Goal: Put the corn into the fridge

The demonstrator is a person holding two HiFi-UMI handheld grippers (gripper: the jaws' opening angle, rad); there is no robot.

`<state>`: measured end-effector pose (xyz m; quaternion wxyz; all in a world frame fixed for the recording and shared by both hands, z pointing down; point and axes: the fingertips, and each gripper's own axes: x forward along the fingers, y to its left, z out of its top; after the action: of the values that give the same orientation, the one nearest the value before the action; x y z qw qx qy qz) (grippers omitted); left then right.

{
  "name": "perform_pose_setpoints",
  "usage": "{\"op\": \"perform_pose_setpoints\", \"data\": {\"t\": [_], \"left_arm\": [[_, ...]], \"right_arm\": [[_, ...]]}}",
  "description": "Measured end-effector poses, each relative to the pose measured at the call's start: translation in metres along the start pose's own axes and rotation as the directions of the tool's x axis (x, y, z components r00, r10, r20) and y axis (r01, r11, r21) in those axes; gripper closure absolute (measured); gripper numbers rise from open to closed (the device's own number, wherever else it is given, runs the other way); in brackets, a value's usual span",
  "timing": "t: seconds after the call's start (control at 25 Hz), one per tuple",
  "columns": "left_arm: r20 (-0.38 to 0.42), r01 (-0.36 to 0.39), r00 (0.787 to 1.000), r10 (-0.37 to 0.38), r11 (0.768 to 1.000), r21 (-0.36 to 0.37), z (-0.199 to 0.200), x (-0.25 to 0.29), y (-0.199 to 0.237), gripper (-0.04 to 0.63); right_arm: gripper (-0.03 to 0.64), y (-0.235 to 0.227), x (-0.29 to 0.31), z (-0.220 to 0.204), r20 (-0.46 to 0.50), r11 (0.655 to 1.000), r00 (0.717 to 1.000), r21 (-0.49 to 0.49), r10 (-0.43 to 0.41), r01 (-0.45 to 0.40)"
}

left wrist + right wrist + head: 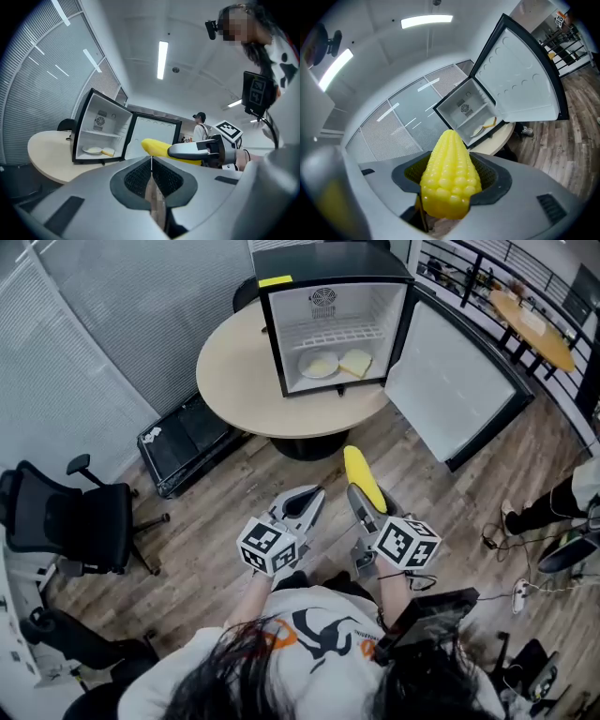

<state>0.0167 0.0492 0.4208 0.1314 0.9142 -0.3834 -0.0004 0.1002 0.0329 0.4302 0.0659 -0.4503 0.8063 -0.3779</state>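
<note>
A yellow corn cob [364, 478] sticks forward out of my right gripper [357, 493], whose jaws are shut on its thick end; the right gripper view shows the corn [450, 176] filling the gap between the pads. My left gripper [309, 500] hangs beside it, shut and holding nothing. A small black fridge [333, 329] stands on a round beige table [234, 381] ahead, with its door [450, 381] swung wide to the right. On the fridge floor lie a white plate [319, 363] and a pale yellow slice [355, 362]. Both grippers are well short of the table, over the wooden floor.
A black office chair [84, 521] stands at the left and a black case [187, 442] lies on the floor by the table. Another person's legs [553, 507] and some cables are at the right. An orange table [534, 324] stands behind a railing at the back right.
</note>
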Motion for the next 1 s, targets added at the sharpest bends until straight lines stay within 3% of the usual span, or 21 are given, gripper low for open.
{"op": "perform_pose_setpoints", "data": {"t": [0.56, 1.0], "left_arm": [[0.014, 0.007, 1.0, -0.007, 1.0, -0.001, 0.003, -0.042, 0.026, 0.586], [0.006, 0.058, 0.998, -0.058, 0.998, -0.002, -0.004, -0.072, 0.04, 0.586]], "right_arm": [[0.362, 0.027, 0.016, -0.022, 0.02, 0.999, 0.999, 0.029, -0.026, 0.025], [0.362, 0.05, 0.026, -0.053, 0.03, 0.998, 0.998, 0.039, -0.056, 0.055]]}}
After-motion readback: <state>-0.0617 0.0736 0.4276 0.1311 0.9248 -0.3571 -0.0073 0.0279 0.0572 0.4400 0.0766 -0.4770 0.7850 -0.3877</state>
